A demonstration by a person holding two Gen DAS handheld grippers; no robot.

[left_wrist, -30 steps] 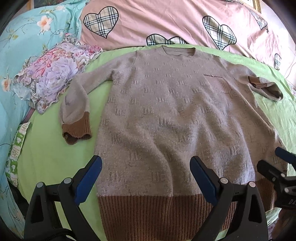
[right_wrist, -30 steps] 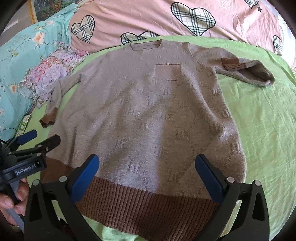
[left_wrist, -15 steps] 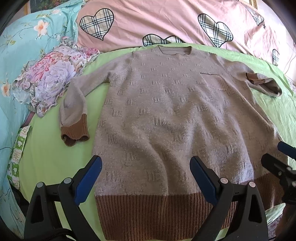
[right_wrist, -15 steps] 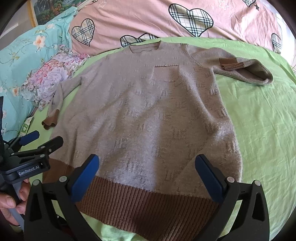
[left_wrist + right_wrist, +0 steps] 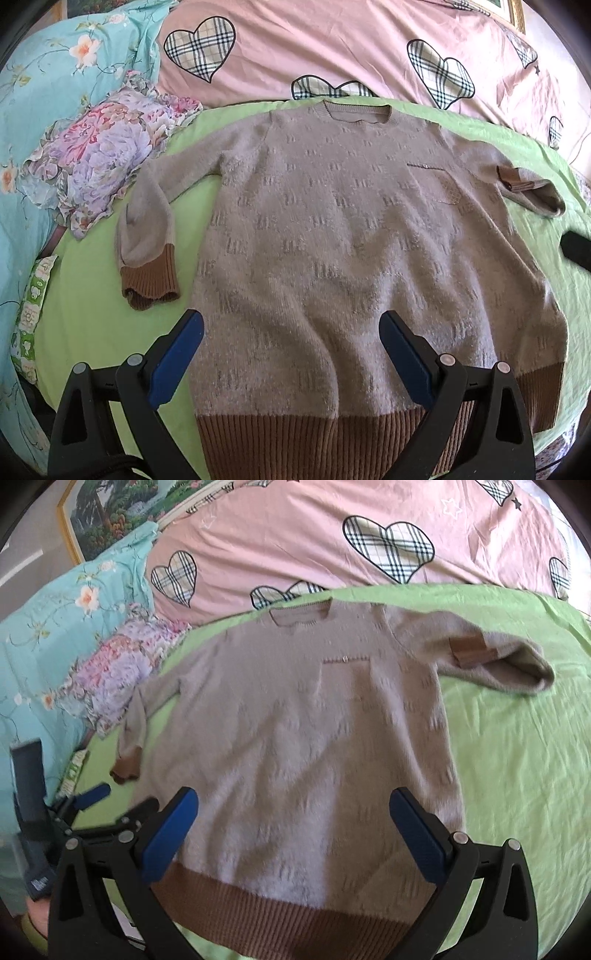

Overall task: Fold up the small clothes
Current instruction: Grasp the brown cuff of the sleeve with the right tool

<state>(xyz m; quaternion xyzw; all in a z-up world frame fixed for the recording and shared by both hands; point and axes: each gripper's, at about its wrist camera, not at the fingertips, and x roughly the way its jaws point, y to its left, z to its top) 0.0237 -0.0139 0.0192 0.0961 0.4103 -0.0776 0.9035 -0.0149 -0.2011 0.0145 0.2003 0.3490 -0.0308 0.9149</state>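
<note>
On the green sheet (image 5: 85, 295) of the bed, a grey-beige sweater (image 5: 351, 240) lies flat and face up, neck toward the pink heart-print quilt (image 5: 332, 48), brown ribbed hem (image 5: 303, 439) nearest the cameras. Its left sleeve (image 5: 147, 229) bends down beside the body and ends in a brown cuff (image 5: 149, 282); the other sleeve (image 5: 491, 661) is doubled back on itself near the shoulder, with its cuff lying on top. A floral pillow (image 5: 99, 162) sits just beside the left sleeve.

The left gripper (image 5: 291, 350) hovers over the lower left of the sweater, fingers spread wide and holding nothing. The right gripper (image 5: 293, 823) hangs over the lower middle, fingers likewise parted and empty. No fold looks begun.

Risks, as I judge them: the knit looks thick and fuzzy, so a pinch at the hem could take only the top layer and let the back layer drag behind, leaving a crooked fold. The sleeves lie unevenly, one bent down and one doubled back; folding the body before laying them in would likely trap bunched fabric inside. The soft bedding may give under the fingers and snag the sheet along with the sweater. The right view is blurred, so fine detail there is uncertain
</note>
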